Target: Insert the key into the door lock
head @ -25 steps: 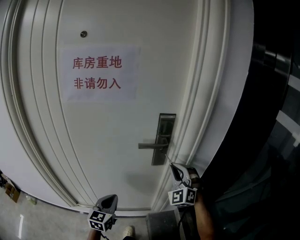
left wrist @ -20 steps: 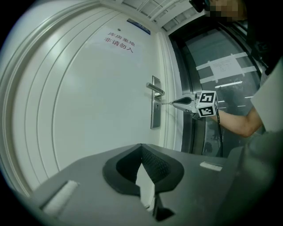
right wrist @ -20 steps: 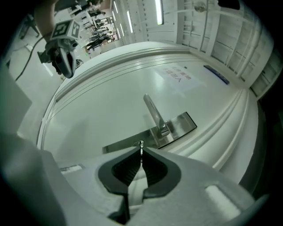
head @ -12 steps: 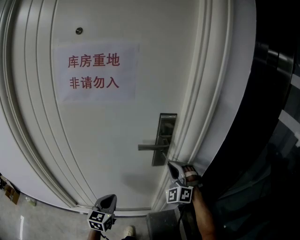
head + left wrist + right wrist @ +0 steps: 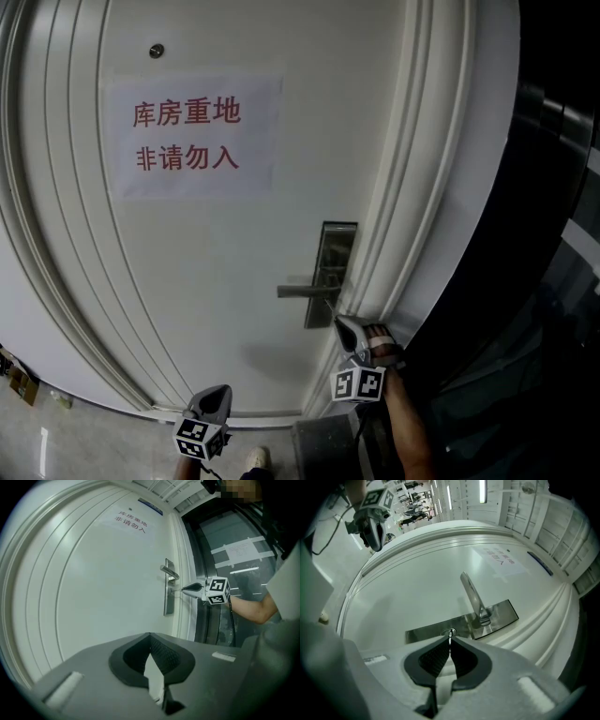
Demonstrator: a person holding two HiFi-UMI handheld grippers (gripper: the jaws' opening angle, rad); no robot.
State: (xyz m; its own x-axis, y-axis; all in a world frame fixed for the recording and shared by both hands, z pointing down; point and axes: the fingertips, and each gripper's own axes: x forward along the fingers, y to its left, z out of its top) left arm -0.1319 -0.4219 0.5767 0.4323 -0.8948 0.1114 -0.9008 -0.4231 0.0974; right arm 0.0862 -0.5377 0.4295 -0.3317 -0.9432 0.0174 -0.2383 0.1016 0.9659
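Right gripper view: key apparently pinched in claw.

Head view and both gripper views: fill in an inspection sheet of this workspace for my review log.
Surface: white door with a paper sign stuck on it.
Job's things: key with its tip at the keyhole in the lock plate, below the handle; how deep it sits is unclear.
Clutter: small box on the floor at left.
Grippers: right gripper shut on key; left gripper shut, empty, held low.
Cables: dark cable hanging from right gripper.
Surroundings: dark glass wall right of the door frame.
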